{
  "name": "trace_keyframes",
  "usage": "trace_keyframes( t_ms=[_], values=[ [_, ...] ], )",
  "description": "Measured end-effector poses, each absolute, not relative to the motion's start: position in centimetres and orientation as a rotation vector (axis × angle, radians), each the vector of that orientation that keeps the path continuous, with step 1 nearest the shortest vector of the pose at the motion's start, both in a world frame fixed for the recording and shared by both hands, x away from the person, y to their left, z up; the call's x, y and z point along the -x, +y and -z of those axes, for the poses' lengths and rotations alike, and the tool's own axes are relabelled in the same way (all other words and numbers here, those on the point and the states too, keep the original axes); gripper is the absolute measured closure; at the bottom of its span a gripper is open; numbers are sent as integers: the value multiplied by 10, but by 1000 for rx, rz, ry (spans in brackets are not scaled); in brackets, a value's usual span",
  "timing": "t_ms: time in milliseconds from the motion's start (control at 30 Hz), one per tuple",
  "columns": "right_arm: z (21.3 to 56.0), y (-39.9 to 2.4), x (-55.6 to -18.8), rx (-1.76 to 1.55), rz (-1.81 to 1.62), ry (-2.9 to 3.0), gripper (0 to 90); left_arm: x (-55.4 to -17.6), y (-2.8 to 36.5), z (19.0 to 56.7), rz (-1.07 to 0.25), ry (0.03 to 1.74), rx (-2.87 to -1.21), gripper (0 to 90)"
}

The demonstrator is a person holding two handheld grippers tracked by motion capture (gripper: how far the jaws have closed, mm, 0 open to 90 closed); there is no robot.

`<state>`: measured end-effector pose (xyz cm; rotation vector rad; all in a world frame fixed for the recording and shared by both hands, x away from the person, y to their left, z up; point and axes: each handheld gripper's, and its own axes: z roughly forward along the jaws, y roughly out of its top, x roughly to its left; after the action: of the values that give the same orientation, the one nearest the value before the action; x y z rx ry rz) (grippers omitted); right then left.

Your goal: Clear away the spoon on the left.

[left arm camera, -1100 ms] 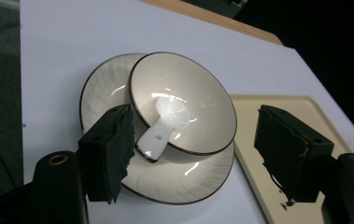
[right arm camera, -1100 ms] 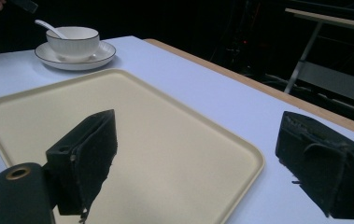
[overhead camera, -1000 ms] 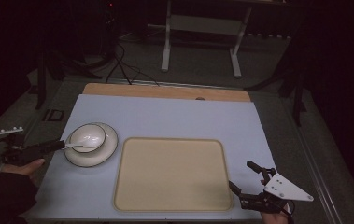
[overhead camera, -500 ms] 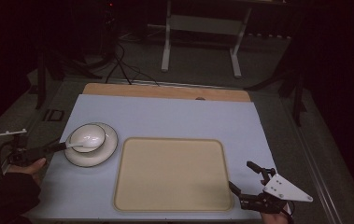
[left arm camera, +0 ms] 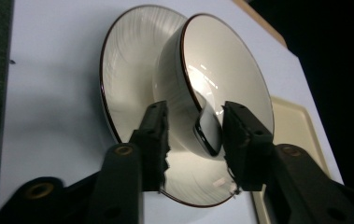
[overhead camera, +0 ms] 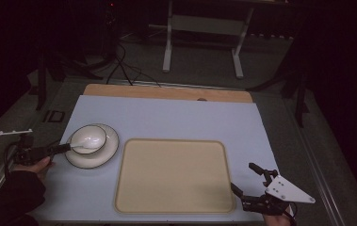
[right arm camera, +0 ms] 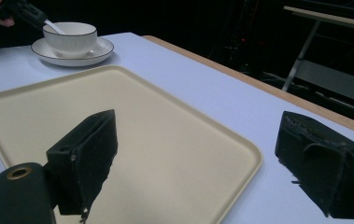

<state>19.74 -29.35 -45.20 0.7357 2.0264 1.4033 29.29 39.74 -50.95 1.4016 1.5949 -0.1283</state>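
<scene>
A white bowl (overhead camera: 93, 135) with a dark rim stands on a matching saucer (overhead camera: 108, 153) at the left of the table. A white spoon (overhead camera: 83, 143) lies in the bowl, its handle end (left arm camera: 207, 133) sticking out over the rim. My left gripper (overhead camera: 67, 147) is at the bowl's left side. In the left gripper view, my left gripper (left arm camera: 195, 112) stands open with the handle between the jaws, close to the right one. My right gripper (overhead camera: 243, 176) is open over the table's near right corner, beside the beige tray (overhead camera: 174, 176).
The tray (right arm camera: 118, 121) lies bare on the pale blue table top (overhead camera: 166, 117). A wooden strip (overhead camera: 166, 92) runs along the far edge. A metal stand (overhead camera: 202, 28) and cables sit on the dark floor beyond. The bowl (right arm camera: 69, 35) shows far off in the right gripper view.
The left gripper and hand have shifted only slightly beside the bowl. The spoon stays in the bowl. The right gripper has not moved.
</scene>
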Motion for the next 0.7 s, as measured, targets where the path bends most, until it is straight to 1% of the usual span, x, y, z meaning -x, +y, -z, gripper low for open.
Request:
trace_keyframes(
  t_ms=[100, 200, 300, 367, 533, 700],
  values=[
    [452, -294, -197, -736, -1401, 2027, 135, -296, 397, 510, 158, 1598, -1402, 699],
    [452, -293, -197, -735, -1398, 2026, 136, -297, 398, 510, 158, 1598, -1393, 722],
    [452, -294, -197, -735, -1398, 2026, 136, -299, 398, 508, 156, 1597, -1386, 722],
    [452, -294, -197, -736, -1397, 2025, 136, -299, 397, 507, 162, 1592, -1391, 762],
    [452, -294, -197, -735, -1396, 2027, 136, -299, 395, 505, 174, 1569, -1398, 790],
    [452, -294, -197, -735, -1396, 2026, 136, -298, 392, 499, 172, 1532, -1422, 837]
  ],
)
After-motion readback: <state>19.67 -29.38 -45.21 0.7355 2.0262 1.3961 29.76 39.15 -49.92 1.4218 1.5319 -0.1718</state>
